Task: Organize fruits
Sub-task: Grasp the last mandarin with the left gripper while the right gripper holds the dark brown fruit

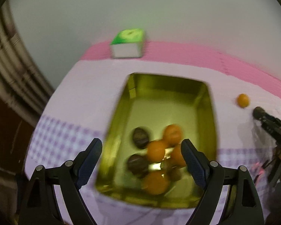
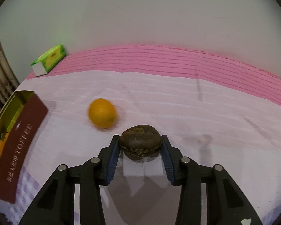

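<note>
R claw (image 2: 140, 146) is clamped on a dark brown fruit (image 2: 140, 140), pads touching both its sides, just above the tabletop (image 2: 178, 103); can't tell if the fruit's lifted clear or resting on the cloth. Just beyond it, to the left, a lone orange (image 2: 102, 113) sits loose on the cloth, apart from everything. Further left is the tin (image 2: 18, 146), dark red side w/ lettering, oranges showing inside. L claw (image 1: 141, 159) hangs over that tin's near end, spread wide, holding nothing. Below it the tin holds approx 4 oranges (image 1: 156, 151) and at least 2 brown fruits (image 1: 140, 137), bunched at the near end; far half of the tin is bare gold. View is blurred, so counts are rough. At the back, a green box (image 2: 48, 60) stands on the pink strip near the wall. Progress, as a judgement: most fruit is in already. Left to do: brown fruit in R claw into the tin, then the loose orange. No other stray fruit in view.
</note>
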Demonstrator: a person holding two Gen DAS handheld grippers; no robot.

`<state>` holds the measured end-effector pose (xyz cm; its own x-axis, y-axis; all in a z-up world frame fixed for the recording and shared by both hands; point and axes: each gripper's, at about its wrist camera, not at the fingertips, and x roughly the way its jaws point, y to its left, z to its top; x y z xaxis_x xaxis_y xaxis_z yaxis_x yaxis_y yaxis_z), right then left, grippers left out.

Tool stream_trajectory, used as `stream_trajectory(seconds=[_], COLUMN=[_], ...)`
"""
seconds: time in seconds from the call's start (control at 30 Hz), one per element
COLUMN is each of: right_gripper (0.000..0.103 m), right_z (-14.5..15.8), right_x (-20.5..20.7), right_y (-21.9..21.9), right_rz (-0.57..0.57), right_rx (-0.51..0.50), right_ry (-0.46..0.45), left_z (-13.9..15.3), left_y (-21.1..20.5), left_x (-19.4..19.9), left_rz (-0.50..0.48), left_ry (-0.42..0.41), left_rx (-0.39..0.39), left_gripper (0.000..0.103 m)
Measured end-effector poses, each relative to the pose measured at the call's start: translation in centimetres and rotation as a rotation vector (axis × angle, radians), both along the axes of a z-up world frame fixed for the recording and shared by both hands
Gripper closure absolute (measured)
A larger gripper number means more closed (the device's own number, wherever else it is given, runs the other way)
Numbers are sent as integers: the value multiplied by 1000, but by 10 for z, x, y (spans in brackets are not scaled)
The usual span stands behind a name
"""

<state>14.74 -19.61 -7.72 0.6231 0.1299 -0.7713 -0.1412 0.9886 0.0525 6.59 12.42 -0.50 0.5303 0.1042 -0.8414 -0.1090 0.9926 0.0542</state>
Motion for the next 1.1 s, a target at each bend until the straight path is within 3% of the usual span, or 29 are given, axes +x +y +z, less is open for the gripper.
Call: stream_trajectory(seconds=[0.33, 0.53, 0.87, 1.1], right_gripper=[63, 63, 63, 63], right_z=[1, 1, -1, -2], right_x=[-22, -33, -34, -34], right_y=[-57, -82, -88, -92], right_rz=[-92, -127, -137, -139], right_rx=[-60, -48, -19, -4], right_ry=[-13, -4, 0, 4], left_z=[2, -14, -51, -70], left_y=[-123, -177, -212, -218], left_x=[55, 86, 119, 137], left_rz=[-229, -298, -330, -325], left_ry=[-20, -25, 19, 60], left_rx=[-52, -42, -39, -77], left_gripper=[17, 17, 17, 17])
